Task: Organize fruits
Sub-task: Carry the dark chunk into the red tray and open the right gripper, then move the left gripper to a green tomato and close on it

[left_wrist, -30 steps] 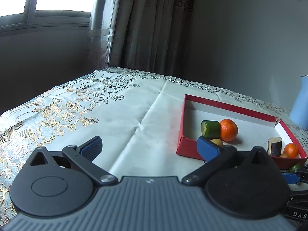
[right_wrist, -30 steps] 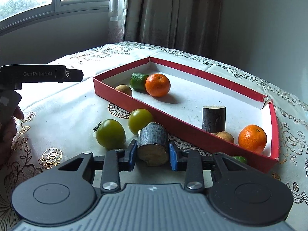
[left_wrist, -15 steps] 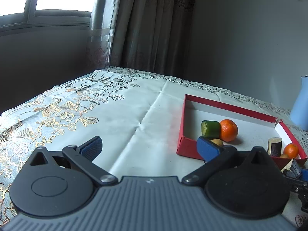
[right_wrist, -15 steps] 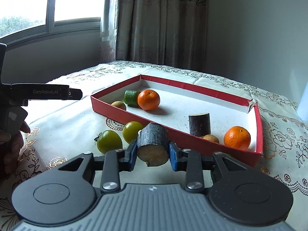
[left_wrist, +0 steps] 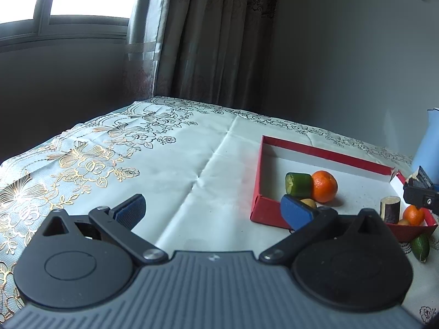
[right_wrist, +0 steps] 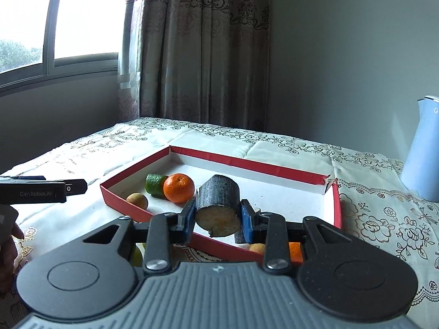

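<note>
Right claw [right_wrist: 218, 216] pinches the dark sugarcane chunk [right_wrist: 218, 209] above the red tray's near wall [right_wrist: 219, 248], its long axis along the fingers, cut face toward the camera. White tray floor lies bare beyond it, right of the orange [right_wrist: 179, 187]. Left claw [left_wrist: 212, 209] is spread wide over the tabletop [left_wrist: 175, 170].

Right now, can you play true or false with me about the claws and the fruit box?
1. The right claw holds a dark sugarcane chunk. True.
2. The left claw holds an orange. False: it is open and holds nothing.
3. An orange lies in the red box next to a green chunk. True.
4. The chunk in the right claw sits on the box floor. False: it is held up in the air above the box.
5. A blue jug stands inside the box. False: it stands on the tablecloth outside it.
</note>
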Tool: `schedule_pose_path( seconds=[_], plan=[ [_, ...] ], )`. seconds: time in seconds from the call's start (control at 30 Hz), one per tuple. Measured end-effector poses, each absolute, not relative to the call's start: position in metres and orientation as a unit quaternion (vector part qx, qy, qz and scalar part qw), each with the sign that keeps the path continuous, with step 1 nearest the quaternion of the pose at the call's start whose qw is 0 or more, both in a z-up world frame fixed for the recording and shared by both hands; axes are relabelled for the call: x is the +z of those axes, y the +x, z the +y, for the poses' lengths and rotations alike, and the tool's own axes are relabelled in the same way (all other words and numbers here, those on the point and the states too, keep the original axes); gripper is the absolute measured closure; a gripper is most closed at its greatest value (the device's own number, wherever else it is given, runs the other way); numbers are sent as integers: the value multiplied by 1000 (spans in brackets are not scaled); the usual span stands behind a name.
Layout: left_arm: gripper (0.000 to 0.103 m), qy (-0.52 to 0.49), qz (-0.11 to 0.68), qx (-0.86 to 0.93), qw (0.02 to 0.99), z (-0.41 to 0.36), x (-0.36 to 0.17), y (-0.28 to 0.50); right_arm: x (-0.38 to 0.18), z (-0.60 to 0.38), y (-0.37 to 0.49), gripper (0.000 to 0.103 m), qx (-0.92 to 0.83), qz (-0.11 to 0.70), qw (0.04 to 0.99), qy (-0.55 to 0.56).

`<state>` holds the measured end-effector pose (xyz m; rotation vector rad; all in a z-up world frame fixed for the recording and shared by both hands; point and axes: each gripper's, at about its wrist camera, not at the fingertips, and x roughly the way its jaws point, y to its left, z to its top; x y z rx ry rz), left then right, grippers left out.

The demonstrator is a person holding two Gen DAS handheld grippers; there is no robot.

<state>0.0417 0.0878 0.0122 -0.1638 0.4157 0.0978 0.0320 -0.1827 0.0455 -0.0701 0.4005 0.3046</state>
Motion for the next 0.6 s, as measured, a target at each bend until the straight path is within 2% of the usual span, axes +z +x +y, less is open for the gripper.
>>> schedule_pose_path(
  seconds=[0.27, 0.33, 0.4, 0.43, 0.6],
  plan=[
    [0, -84, 208, 45, 974, 89, 12, 43, 41, -169, 64, 68, 145, 213, 966, -33],
    [0, -85, 208, 44, 973, 90, 12, 43, 38, -168, 67, 59, 140, 219, 965, -37],
    [0, -85, 208, 43, 973, 90, 12, 43, 36, -172, 64, 45, 131, 213, 968, -29],
    [0, -85, 209, 43, 973, 89, 12, 43, 36, -176, 61, 42, 132, 208, 969, -21],
    [0, -86, 208, 43, 973, 89, 12, 42, 33, -202, 36, 38, 125, 188, 974, 16]
  ],
)
